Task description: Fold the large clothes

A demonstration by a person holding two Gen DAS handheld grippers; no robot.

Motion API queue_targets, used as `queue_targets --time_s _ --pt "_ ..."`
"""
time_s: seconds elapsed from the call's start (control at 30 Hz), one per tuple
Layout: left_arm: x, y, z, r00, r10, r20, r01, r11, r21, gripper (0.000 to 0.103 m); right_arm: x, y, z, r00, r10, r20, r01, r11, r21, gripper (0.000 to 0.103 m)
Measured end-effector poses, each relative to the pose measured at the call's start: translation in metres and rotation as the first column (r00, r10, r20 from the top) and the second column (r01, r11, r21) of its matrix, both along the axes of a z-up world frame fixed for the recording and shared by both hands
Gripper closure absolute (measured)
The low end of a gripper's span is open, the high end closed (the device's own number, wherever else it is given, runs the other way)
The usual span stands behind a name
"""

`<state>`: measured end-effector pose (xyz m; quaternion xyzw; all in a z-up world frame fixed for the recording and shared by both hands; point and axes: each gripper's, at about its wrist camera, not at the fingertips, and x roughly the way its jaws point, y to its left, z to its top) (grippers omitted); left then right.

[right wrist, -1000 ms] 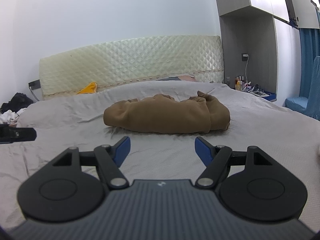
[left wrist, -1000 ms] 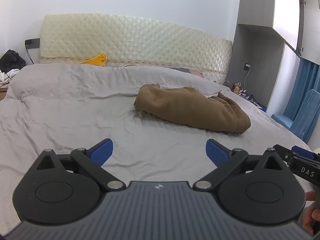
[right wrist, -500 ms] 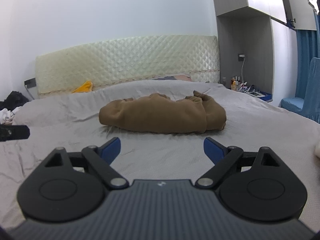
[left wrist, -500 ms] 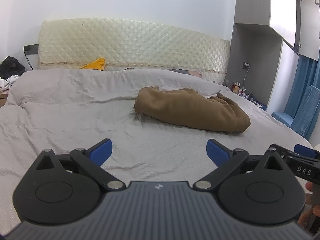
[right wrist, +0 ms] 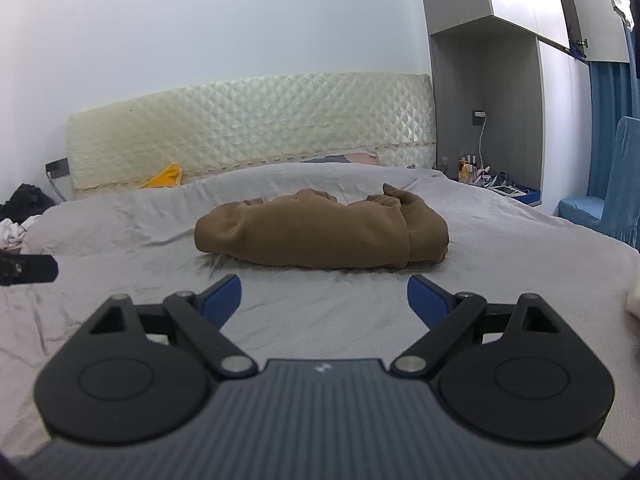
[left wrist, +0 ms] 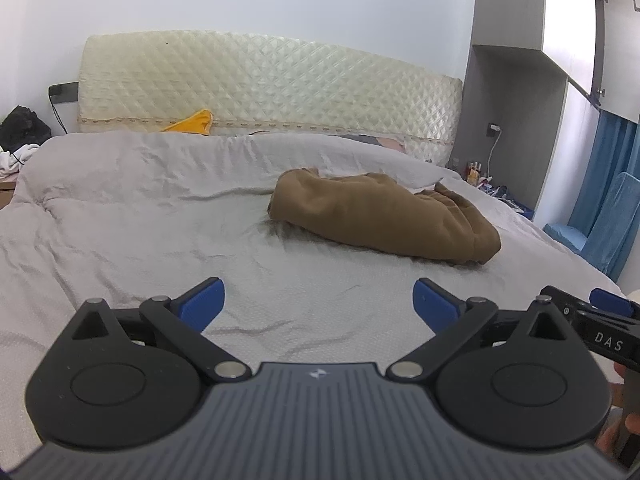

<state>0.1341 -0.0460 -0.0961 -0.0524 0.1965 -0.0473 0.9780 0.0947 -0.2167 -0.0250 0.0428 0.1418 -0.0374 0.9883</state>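
Observation:
A brown garment (left wrist: pixel 384 218) lies bunched in a long low heap on the grey bedspread (left wrist: pixel 140 216); it also shows in the right wrist view (right wrist: pixel 320 236), dead ahead. My left gripper (left wrist: pixel 318 300) is open and empty, above the bedspread, well short of the garment, which lies ahead and to its right. My right gripper (right wrist: pixel 324 294) is open and empty, close in front of the garment's near edge. The right gripper's side shows at the right edge of the left wrist view (left wrist: pixel 592 328).
A quilted cream headboard (left wrist: pixel 264 88) stands behind the bed. A yellow cloth (left wrist: pixel 192 122) lies by it. Dark and white clothes (left wrist: pixel 20 140) sit at the far left. A grey cabinet (right wrist: pixel 488 92) and blue chair (right wrist: pixel 600 204) stand at the right.
Both grippers have moved a little toward the garment, and the right gripper's jaws have opened wider. The garment has not moved.

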Motion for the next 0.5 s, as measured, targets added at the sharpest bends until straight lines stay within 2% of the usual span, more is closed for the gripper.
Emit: queue_targets --time_s 0.23,0.27,0.3,0.33,0.5 --pt "-0.0029 -0.0050 0.0023 1.000 -0.002 0.009 0.002 1.000 0.001 0.001 -0.0093 0.0016 0.0018 0.999 -0.025 0.036 0.025 1.000 -0.004 0.012" --pt "-0.0041 -0.0046 0.0023 1.000 -0.003 0.011 0.003 1.000 0.001 0.001 -0.0102 0.0009 0.0021 0.999 -0.022 0.041 0.022 1.000 -0.001 0.016" --pt "-0.0049 -0.0040 0.0026 1.000 -0.003 0.014 0.003 1.000 0.000 0.001 -0.0106 0.0008 0.0024 0.999 -0.023 0.042 0.023 1.000 -0.002 0.031" --pt "-0.0059 -0.0045 0.0029 1.000 -0.002 0.017 0.002 1.000 -0.001 0.001 -0.0101 0.0007 0.0025 0.999 -0.033 0.037 0.033 0.999 -0.007 0.035" --pt "-0.0083 -0.0039 0.0027 1.000 -0.006 0.021 0.006 1.000 -0.001 0.001 -0.0092 -0.0026 0.0028 0.998 -0.047 0.039 0.047 0.999 0.003 0.036"
